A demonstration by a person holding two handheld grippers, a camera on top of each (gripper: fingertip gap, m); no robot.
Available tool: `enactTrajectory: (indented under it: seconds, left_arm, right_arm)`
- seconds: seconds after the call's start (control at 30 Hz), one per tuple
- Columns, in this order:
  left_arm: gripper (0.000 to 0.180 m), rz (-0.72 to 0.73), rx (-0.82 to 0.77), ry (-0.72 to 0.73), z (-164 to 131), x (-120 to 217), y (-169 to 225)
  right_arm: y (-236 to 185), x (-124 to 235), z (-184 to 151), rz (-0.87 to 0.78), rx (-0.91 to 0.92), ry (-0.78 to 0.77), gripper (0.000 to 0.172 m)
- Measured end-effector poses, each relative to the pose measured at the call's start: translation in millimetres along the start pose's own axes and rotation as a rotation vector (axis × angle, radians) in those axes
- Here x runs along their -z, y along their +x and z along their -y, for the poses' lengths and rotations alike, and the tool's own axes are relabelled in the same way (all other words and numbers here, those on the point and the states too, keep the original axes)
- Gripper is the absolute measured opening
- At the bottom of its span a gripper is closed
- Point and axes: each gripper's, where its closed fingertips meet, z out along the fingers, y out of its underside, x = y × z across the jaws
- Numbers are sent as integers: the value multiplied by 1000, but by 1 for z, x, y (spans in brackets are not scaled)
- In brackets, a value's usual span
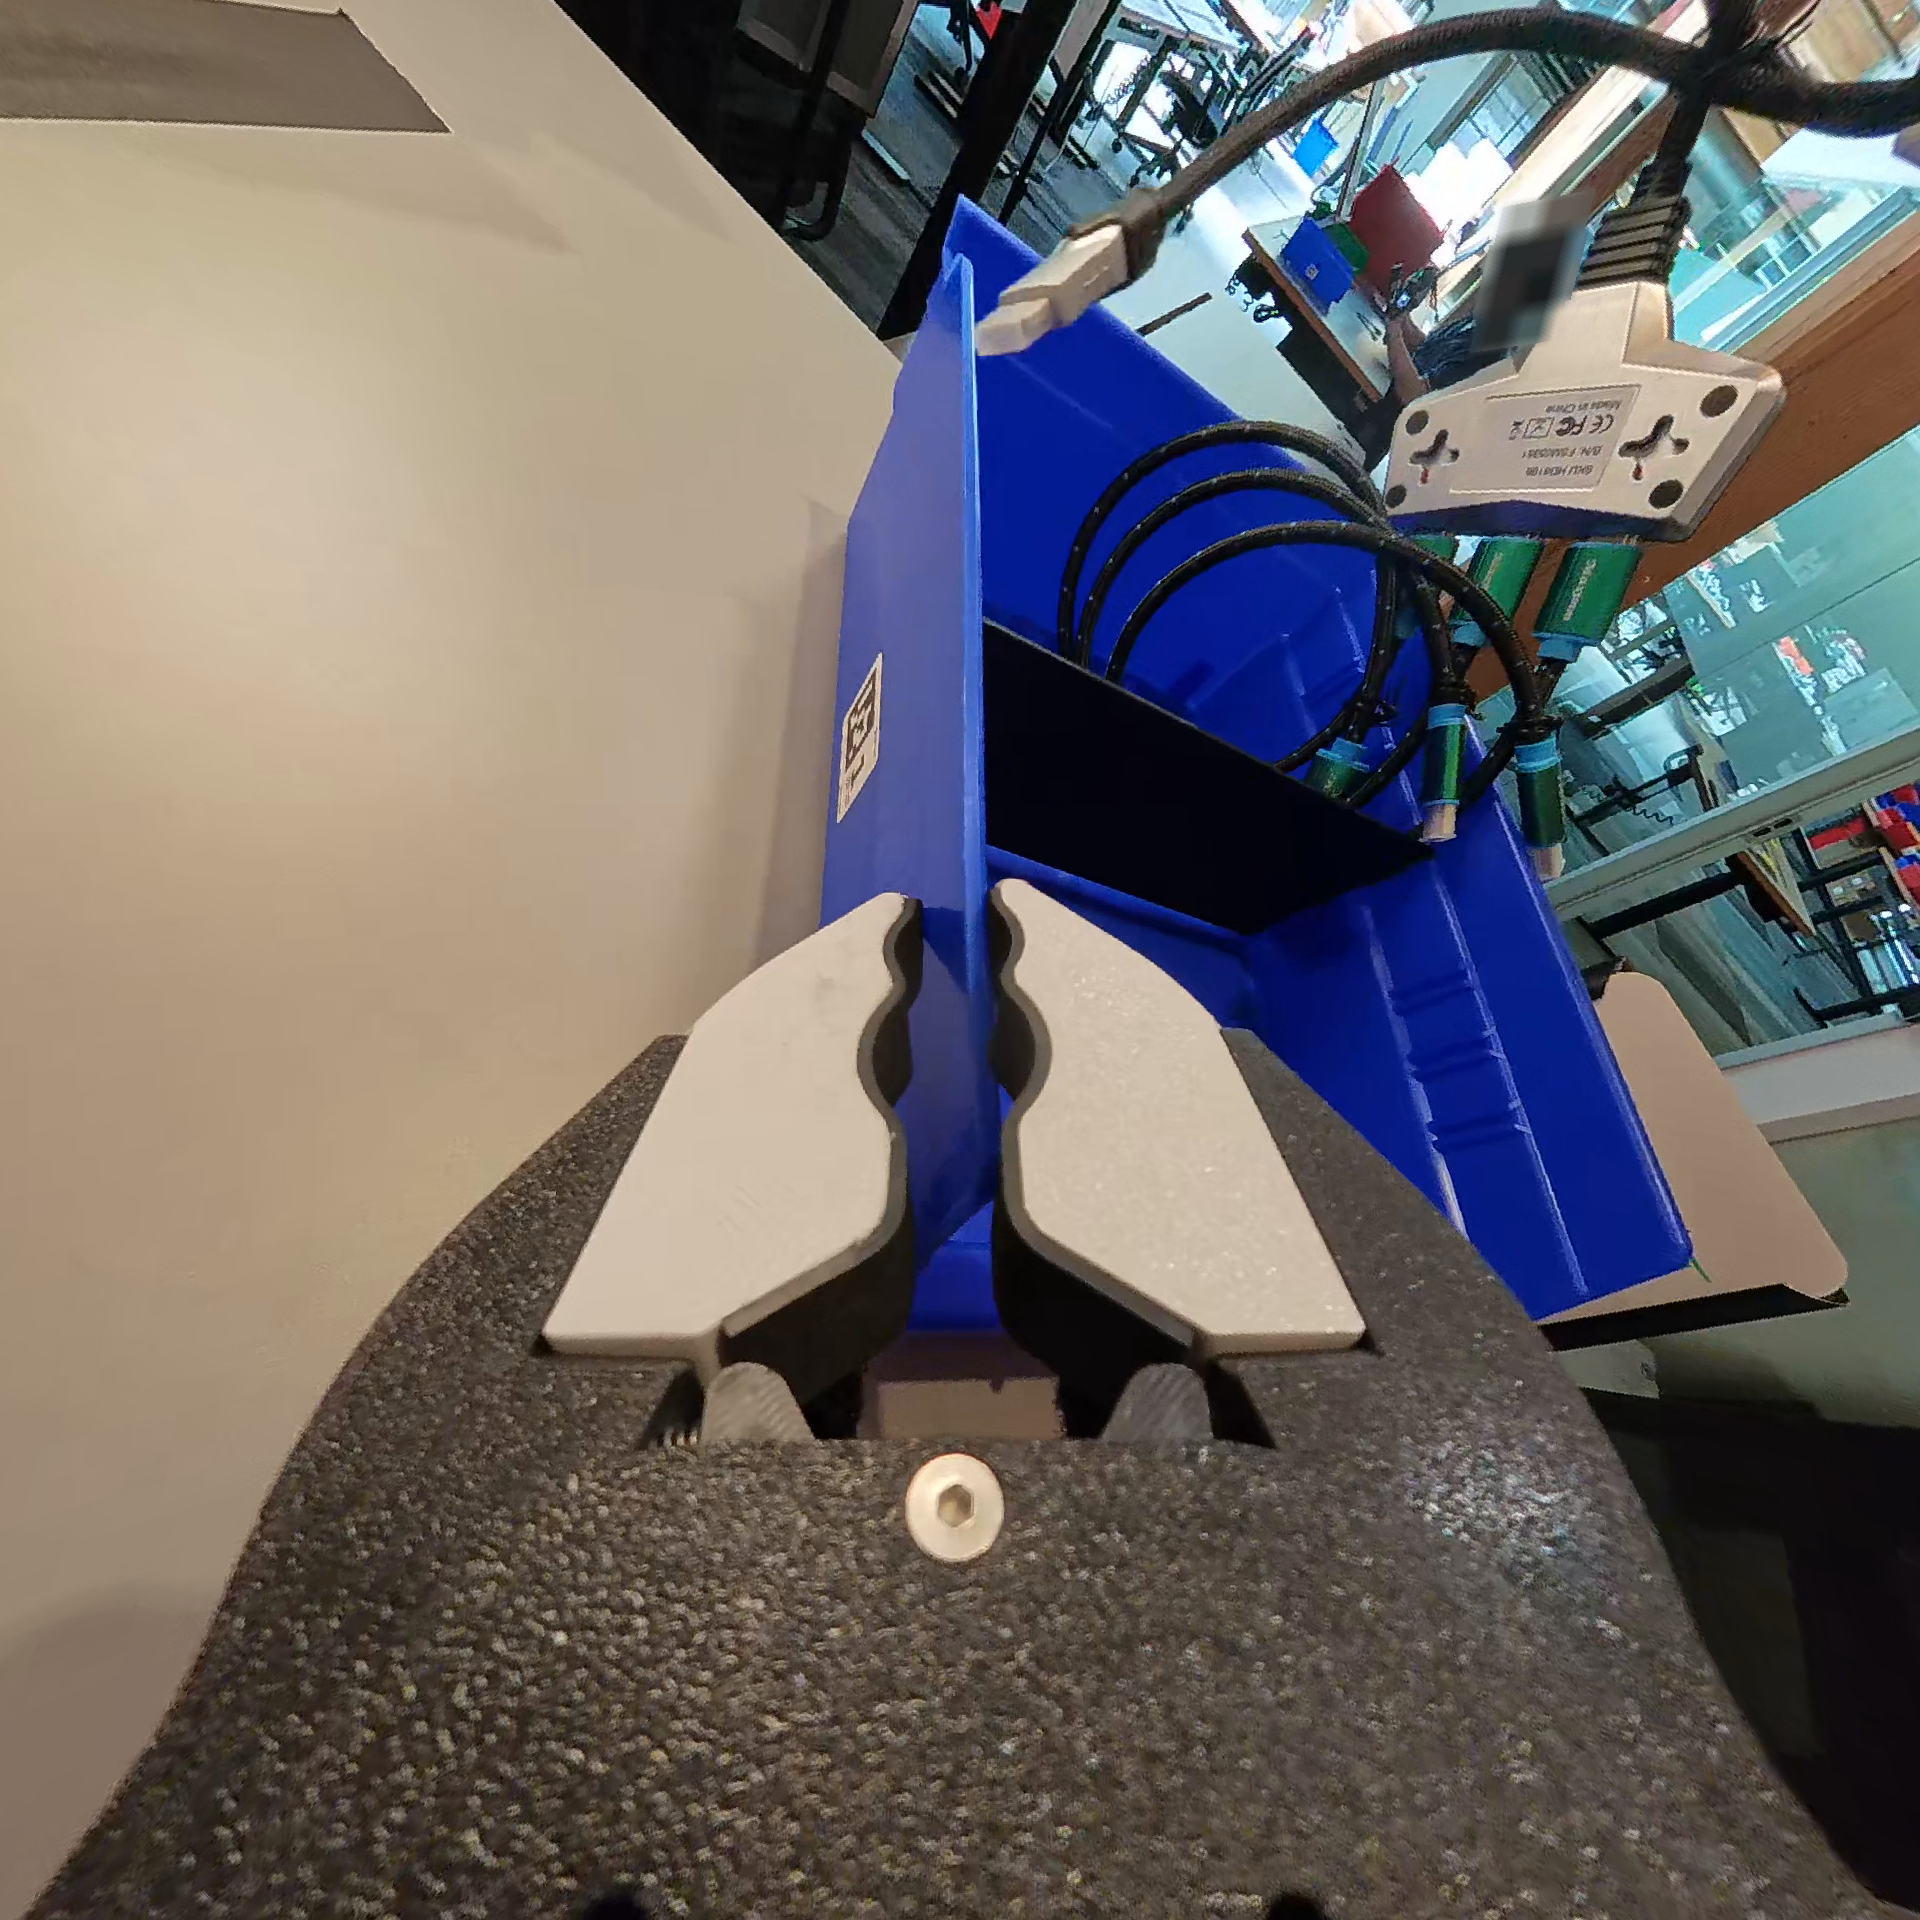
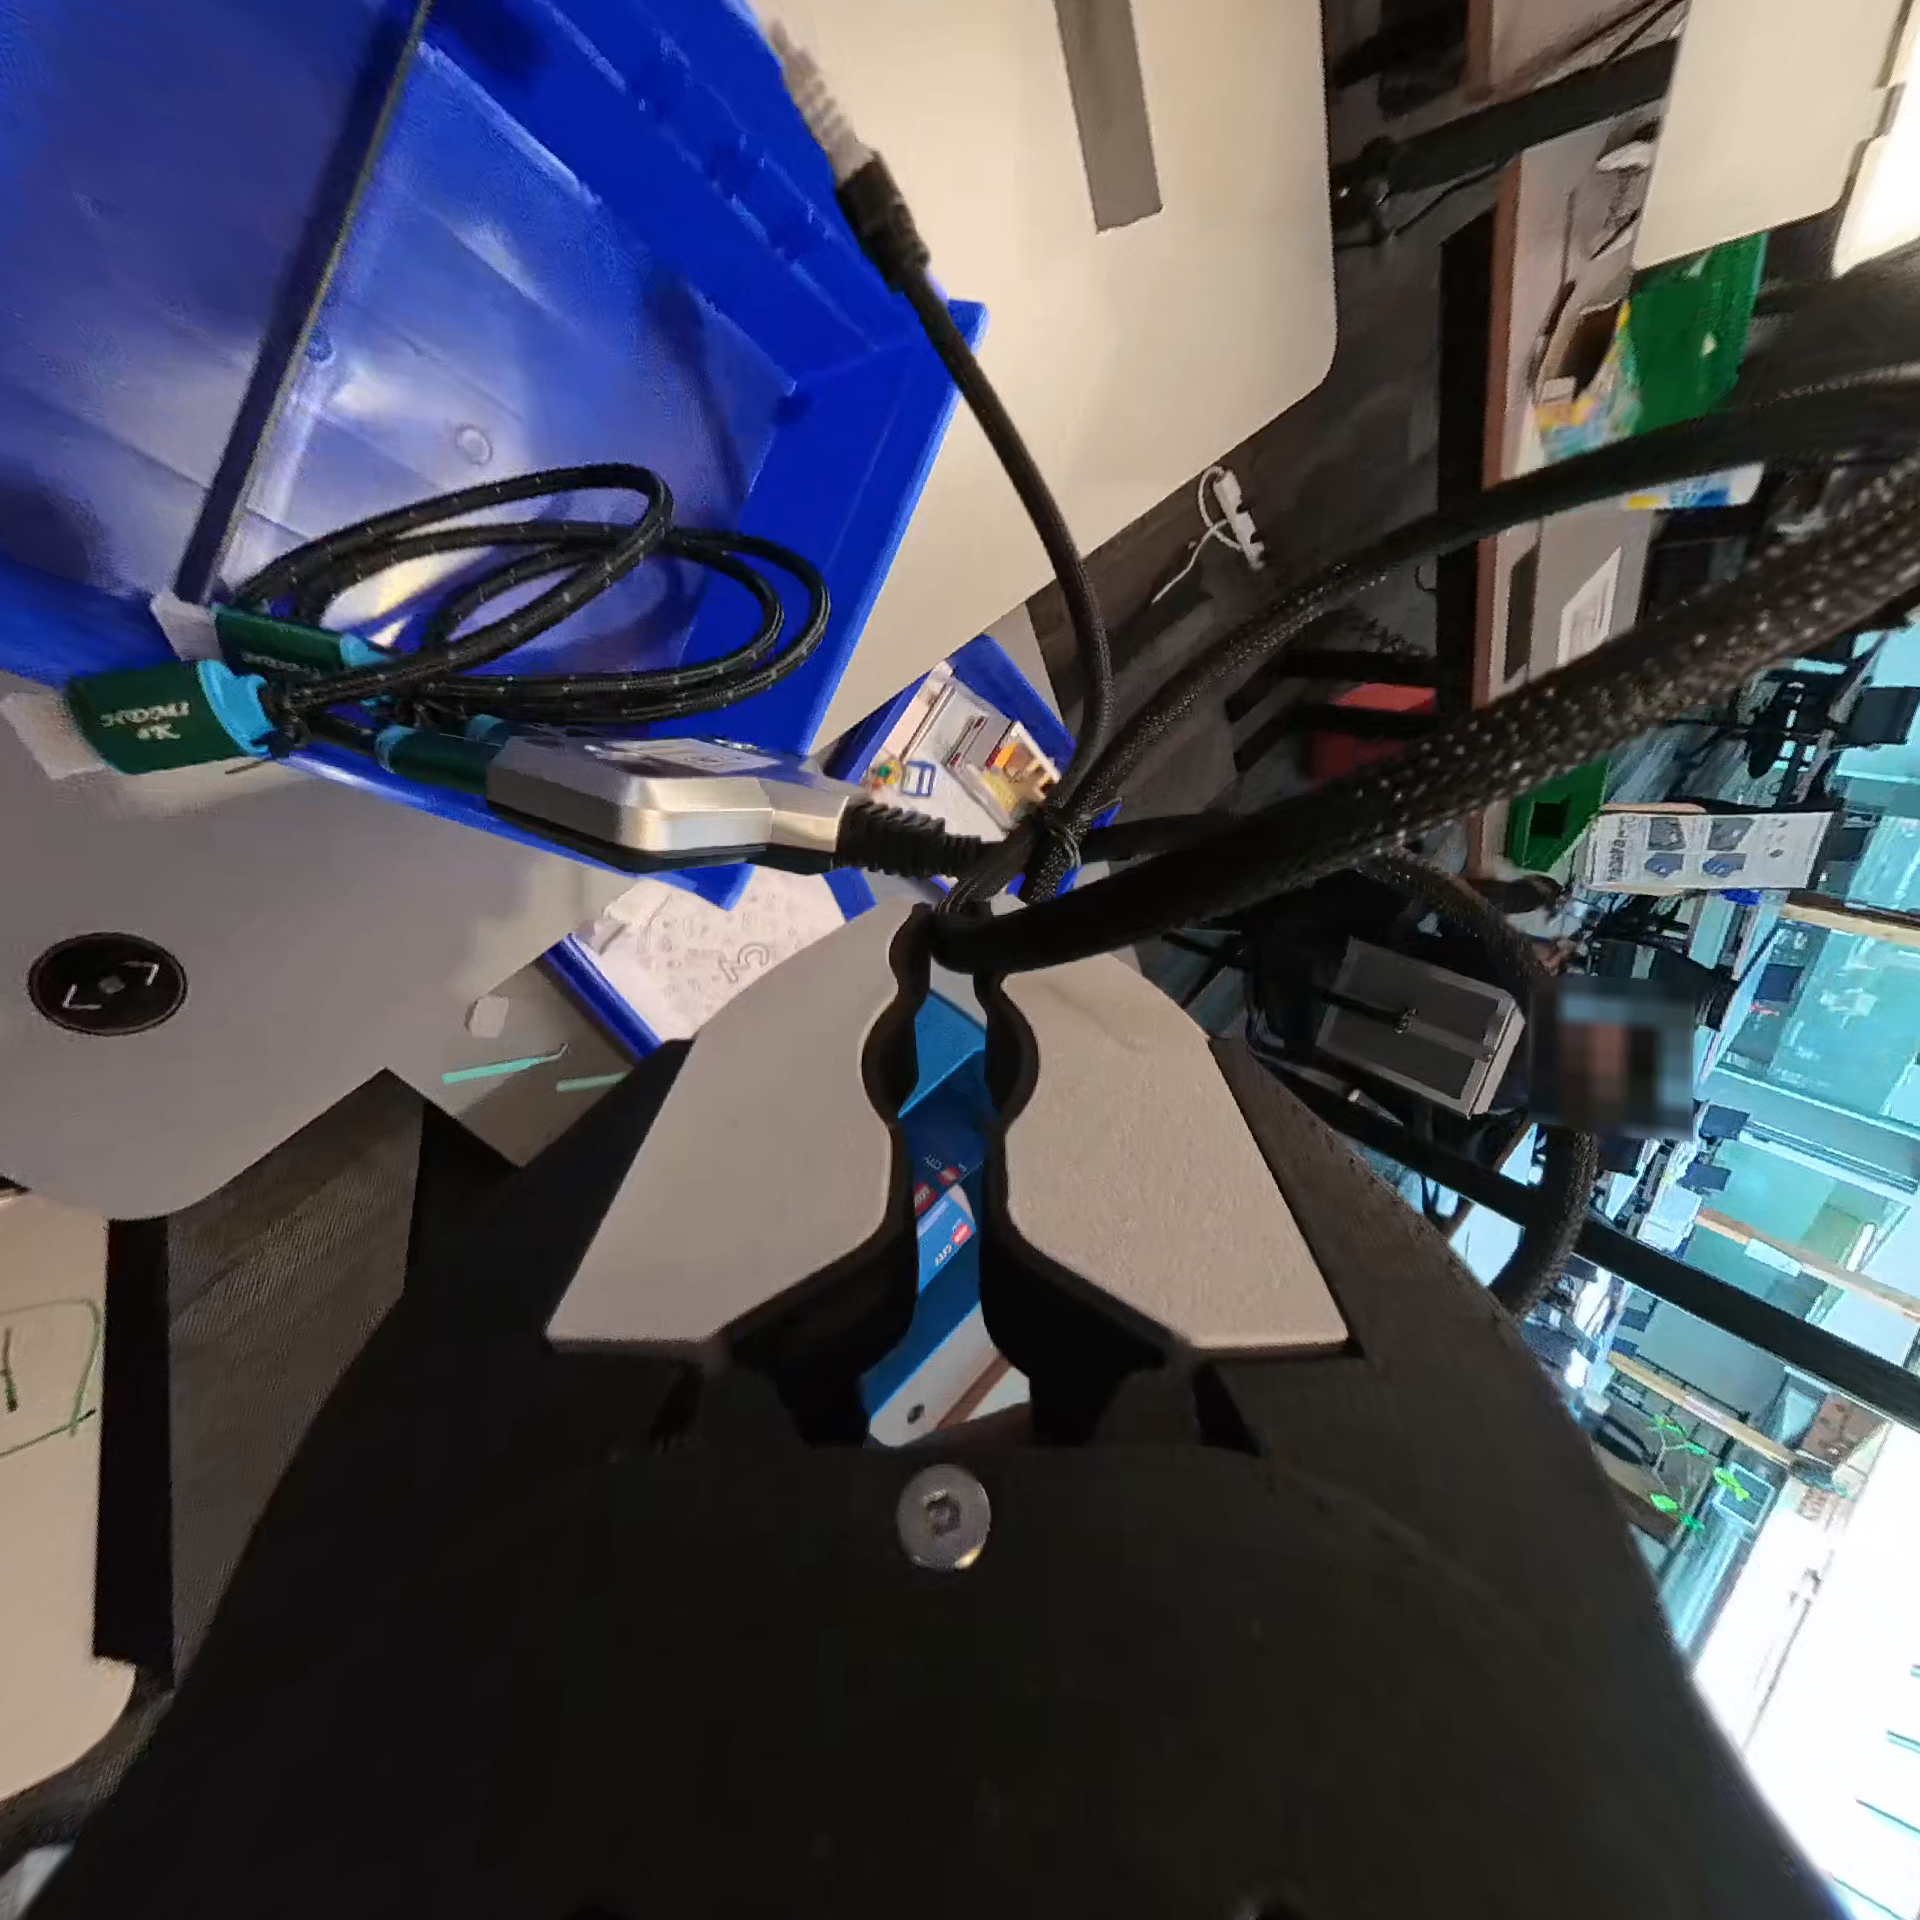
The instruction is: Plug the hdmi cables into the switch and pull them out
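While the left tool (image 1: 956, 925) clamps the blue bin's (image 1: 1351, 1039) side wall, the right tool (image 2: 961, 951) pinches a black braided cable (image 2: 1195, 904). A silver adapter (image 2: 644, 800) hangs above the bin.

Blue bin (image 2: 156, 208) cut off at the frame edge (motion-blurred), black cable (image 2: 1558, 499) running out of frame

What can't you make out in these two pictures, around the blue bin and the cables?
- Blue bin: its floor behind the black divider is hidden in the left wrist view.
- Black braided cable: its far end runs off the right wrist view's edge.
- Silver adapter: the part by its cable is blurred over.
- Left tongs cover the bin wall between them.
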Motion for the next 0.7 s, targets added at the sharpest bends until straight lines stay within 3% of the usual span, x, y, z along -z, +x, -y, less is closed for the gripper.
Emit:
enactTrajectory:
  seconds: [0.33,0.7]
  left_arm:
    - [11,6,5,7,0,1,0]
    - [11,16,29,20,-6,12,0]
  right_arm:
    - [-9,-20,3,99,123,-123,9]
    - [-8,-30,73,81,172,136,10]
